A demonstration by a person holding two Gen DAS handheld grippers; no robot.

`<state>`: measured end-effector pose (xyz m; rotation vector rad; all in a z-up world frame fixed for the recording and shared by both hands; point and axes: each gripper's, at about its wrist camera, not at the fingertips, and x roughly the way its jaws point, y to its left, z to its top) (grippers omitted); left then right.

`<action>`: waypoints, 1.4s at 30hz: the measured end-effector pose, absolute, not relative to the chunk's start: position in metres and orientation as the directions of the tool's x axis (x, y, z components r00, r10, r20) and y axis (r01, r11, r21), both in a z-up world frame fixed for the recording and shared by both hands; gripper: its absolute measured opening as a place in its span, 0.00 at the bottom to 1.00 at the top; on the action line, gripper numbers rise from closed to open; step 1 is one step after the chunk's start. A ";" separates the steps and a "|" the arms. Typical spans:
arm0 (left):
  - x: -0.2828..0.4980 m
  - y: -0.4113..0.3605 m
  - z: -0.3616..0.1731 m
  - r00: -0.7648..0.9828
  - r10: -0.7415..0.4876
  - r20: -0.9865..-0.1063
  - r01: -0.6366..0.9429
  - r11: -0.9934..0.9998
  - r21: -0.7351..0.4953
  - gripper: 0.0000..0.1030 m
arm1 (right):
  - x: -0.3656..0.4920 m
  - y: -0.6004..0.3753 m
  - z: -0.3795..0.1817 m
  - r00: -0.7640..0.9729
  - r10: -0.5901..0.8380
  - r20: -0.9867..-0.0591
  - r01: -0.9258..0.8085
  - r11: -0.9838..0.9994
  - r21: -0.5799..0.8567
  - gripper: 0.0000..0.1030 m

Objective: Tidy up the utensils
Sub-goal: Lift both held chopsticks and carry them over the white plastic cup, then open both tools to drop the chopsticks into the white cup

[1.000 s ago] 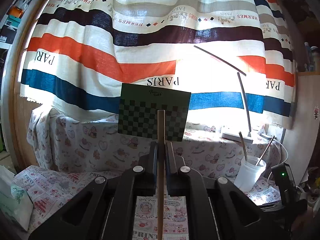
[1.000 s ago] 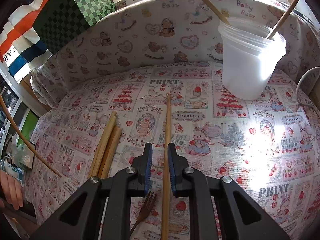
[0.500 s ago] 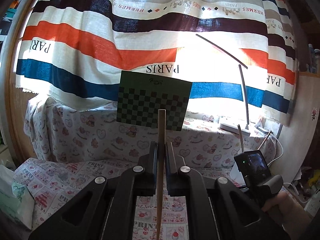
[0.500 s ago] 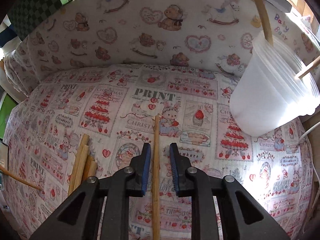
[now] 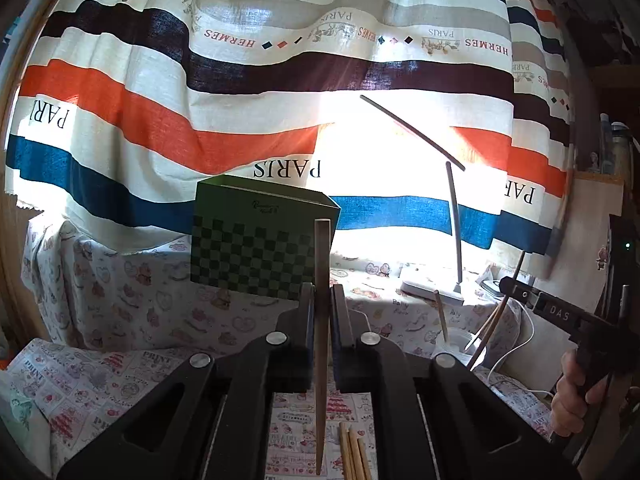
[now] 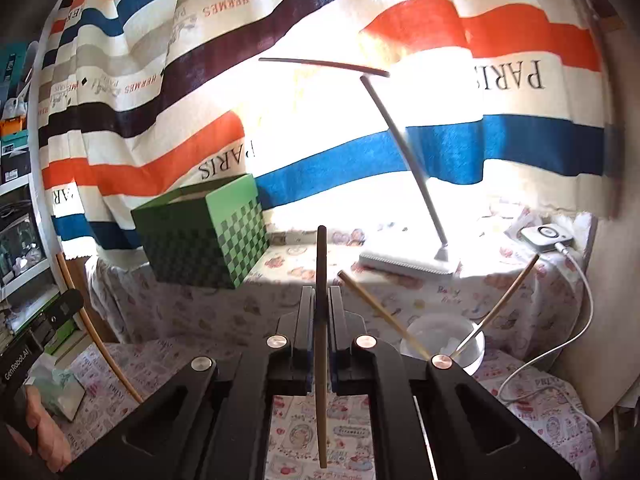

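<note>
Holding one wooden chopstick apiece, both grippers were raised above the tabletop (image 6: 532, 400). The left gripper (image 5: 322, 296) was closed narrowly on its chopstick (image 5: 321, 320), the jaws pinching it at mid-length; the right gripper (image 6: 320, 300) was clamped likewise on another chopstick (image 6: 321, 320). The white cup (image 6: 444, 340), already holding two sticks, was seen at four o'clock. Each stick would best be tipped downward and released only once well inside the rim.
</note>
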<state>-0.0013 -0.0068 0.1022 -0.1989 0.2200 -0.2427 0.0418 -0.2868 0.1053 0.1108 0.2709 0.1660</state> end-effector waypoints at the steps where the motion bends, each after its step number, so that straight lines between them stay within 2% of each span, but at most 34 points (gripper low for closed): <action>1: 0.004 -0.013 0.106 0.946 -0.262 -0.190 0.219 0.950 -0.220 0.06 | 0.038 -0.296 0.115 0.961 0.154 -0.229 -0.120 0.981 0.155 0.06; 5: 0.024 -0.041 0.119 0.925 -0.330 -0.187 0.284 0.930 -0.233 0.06 | 0.028 -0.332 0.146 0.992 0.075 -0.103 -0.050 0.974 0.222 0.06; 9: 0.042 -0.070 0.131 0.911 -0.388 -0.139 0.337 0.895 -0.292 0.06 | 0.029 -0.359 0.150 0.999 -0.035 -0.005 0.035 0.967 0.254 0.06; 14: 0.073 -0.096 0.145 0.907 -0.410 -0.093 0.337 0.841 -0.424 0.06 | 0.036 -0.389 0.144 0.991 -0.118 0.058 0.096 0.950 0.298 0.06; 18: 0.093 -0.120 0.158 0.902 -0.430 -0.050 0.360 0.810 -0.463 0.06 | 0.054 -0.402 0.139 0.996 -0.093 0.011 0.085 0.945 0.316 0.06; 23: 0.116 -0.159 0.156 0.886 -0.464 -0.022 0.408 0.801 -0.438 0.06 | 0.083 -0.414 0.123 0.992 -0.086 -0.089 0.110 0.941 0.321 0.06; 27: 0.131 -0.186 0.134 0.883 -0.464 -0.071 0.402 0.825 -0.397 0.06 | 0.100 -0.424 0.111 0.988 -0.020 -0.152 0.075 0.927 0.367 0.06; 32: 0.136 -0.206 0.102 0.872 -0.473 -0.126 0.426 0.860 -0.280 0.06 | 0.114 -0.433 0.103 0.974 0.045 -0.223 0.048 0.917 0.396 0.06; 37: 0.142 -0.207 0.087 0.826 -0.528 -0.196 0.471 0.839 -0.272 0.06 | 0.127 -0.435 0.097 0.948 0.083 -0.306 0.043 0.923 0.383 0.06; 38: 0.141 -0.205 0.088 0.826 -0.529 -0.194 0.474 0.839 -0.268 0.09 | 0.130 -0.433 0.096 0.943 0.098 -0.318 0.029 0.928 0.372 0.06; 39: 0.138 -0.203 0.090 0.826 -0.531 -0.189 0.480 0.838 -0.259 0.18 | 0.132 -0.432 0.095 0.938 0.108 -0.328 0.020 0.931 0.363 0.06; 40: 0.135 -0.201 0.093 0.831 -0.526 -0.180 0.480 0.842 -0.245 0.34 | 0.133 -0.431 0.094 0.935 0.114 -0.337 0.015 0.933 0.358 0.06; 41: 0.132 -0.199 0.097 0.841 -0.512 -0.175 0.471 0.852 -0.227 0.45 | 0.135 -0.430 0.092 0.930 0.120 -0.346 0.012 0.934 0.357 0.08; 42: 0.129 -0.198 0.101 0.849 -0.499 -0.171 0.464 0.861 -0.207 0.64 | 0.135 -0.429 0.092 0.927 0.124 -0.353 0.011 0.934 0.356 0.11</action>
